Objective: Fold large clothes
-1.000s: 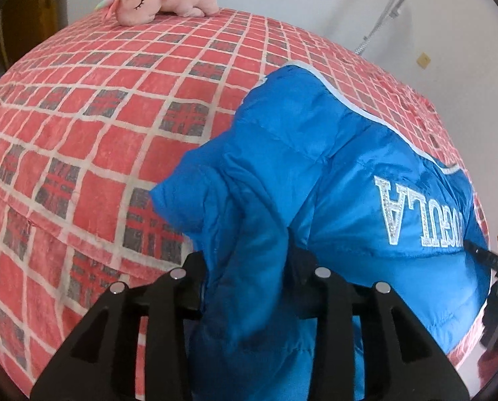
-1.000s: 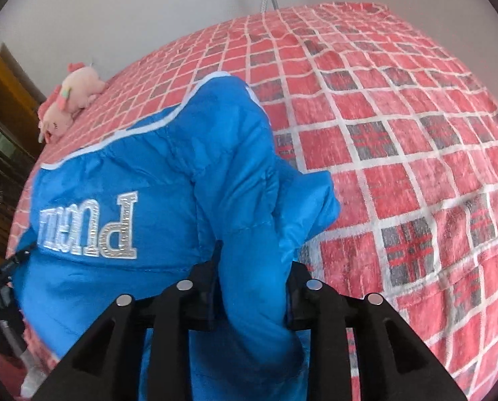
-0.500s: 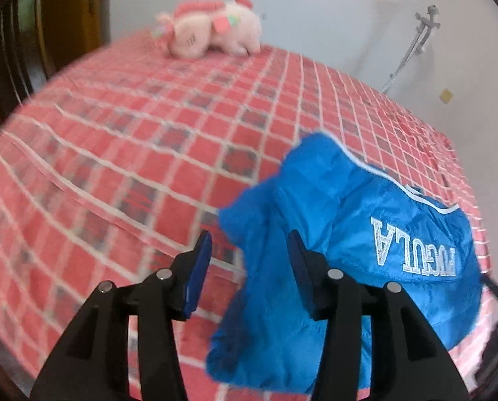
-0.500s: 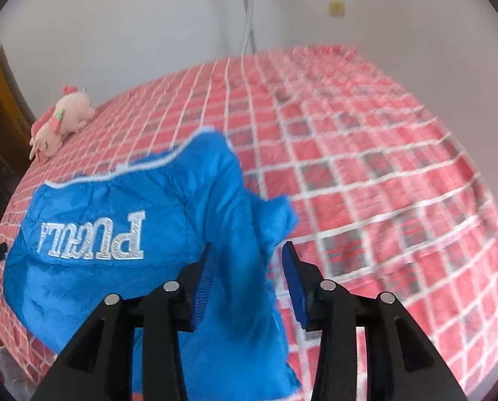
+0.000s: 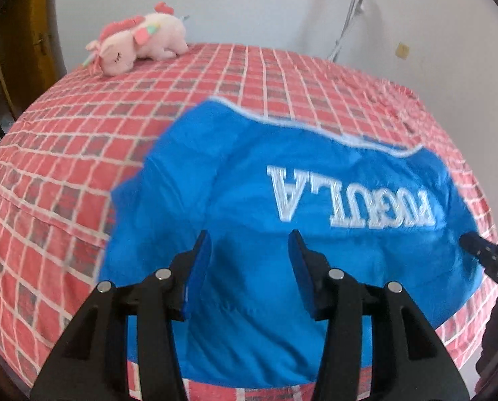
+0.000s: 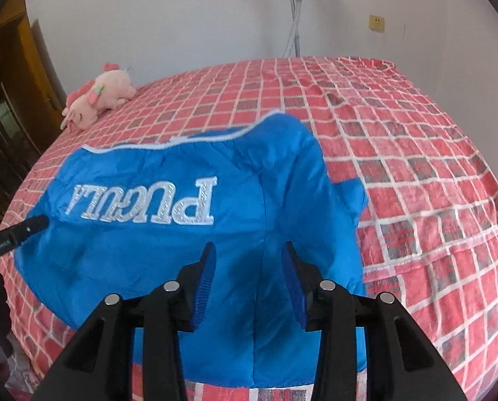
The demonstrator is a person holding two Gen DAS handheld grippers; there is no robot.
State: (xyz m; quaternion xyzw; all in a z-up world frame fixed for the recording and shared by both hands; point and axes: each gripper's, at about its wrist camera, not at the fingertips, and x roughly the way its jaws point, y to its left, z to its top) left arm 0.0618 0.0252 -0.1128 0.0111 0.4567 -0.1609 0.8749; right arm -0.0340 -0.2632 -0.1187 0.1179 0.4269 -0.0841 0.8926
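The puffy bright-blue quilted jacket (image 5: 282, 220) with white embroidered lettering lies spread on the bed's red-and-white checked cotton cover (image 5: 65, 173), at its near edge, both sleeves folded in over the body. A white piped hem runs along the jacket's far side. The lettering reads upside down from both wrist views, and its last letters blur in the left view. The jacket's nearest part is hidden behind the gripper frames and cut off by the lower rim of each picture.

The left gripper (image 5: 249, 267) hovers above the jacket's near left part, its 2 blue-padded fingers (image 5: 200, 267) standing apart with nothing pinched between them. The right gripper (image 6: 247, 274) hovers above the jacket's near right part, over the folded sleeve, its fingers likewise parted and empty. Each view catches the other gripper's black tip at the jacket's side, too cropped to read.

Beyond the jacket, at the cover's far left corner, lies a pink plush unicorn (image 5: 138, 38). Behind the jacket, a grey metal stand (image 6: 294, 16) rises against the white wall, its base hidden by the bed.
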